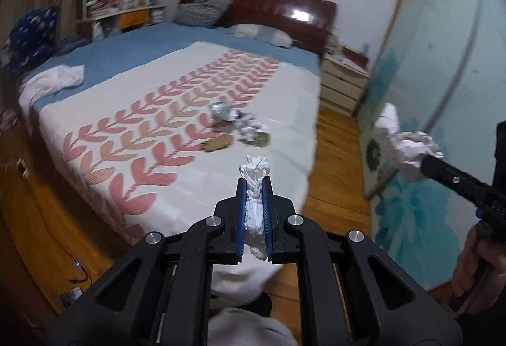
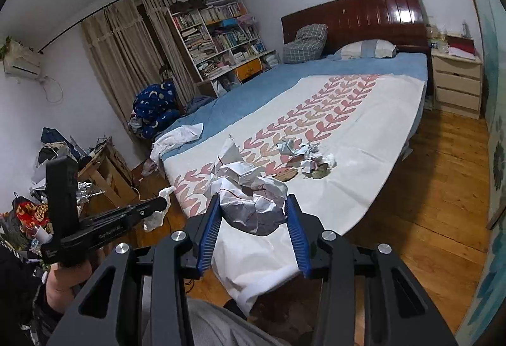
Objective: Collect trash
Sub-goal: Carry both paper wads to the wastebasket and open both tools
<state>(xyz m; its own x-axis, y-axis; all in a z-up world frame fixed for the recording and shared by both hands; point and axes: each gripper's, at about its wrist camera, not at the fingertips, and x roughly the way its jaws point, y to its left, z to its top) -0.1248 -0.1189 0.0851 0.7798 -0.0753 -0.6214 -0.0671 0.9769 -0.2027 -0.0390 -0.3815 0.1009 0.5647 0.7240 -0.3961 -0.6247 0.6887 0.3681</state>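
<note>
Left hand-held gripper (image 1: 254, 185) pinches tissue (image 1: 254, 207); trash pile (image 1: 240, 128) lies on bed (image 1: 284, 87).

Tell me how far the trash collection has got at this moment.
Partly along. In hand: the left gripper is shut on a white tissue wad, and the right gripper clamps a crumpled paper ball, both lifted off the bed. Left: a cluster of crumpled scraps lies on the patterned sheet. No bin is visible, so nothing shows as deposited.
</note>
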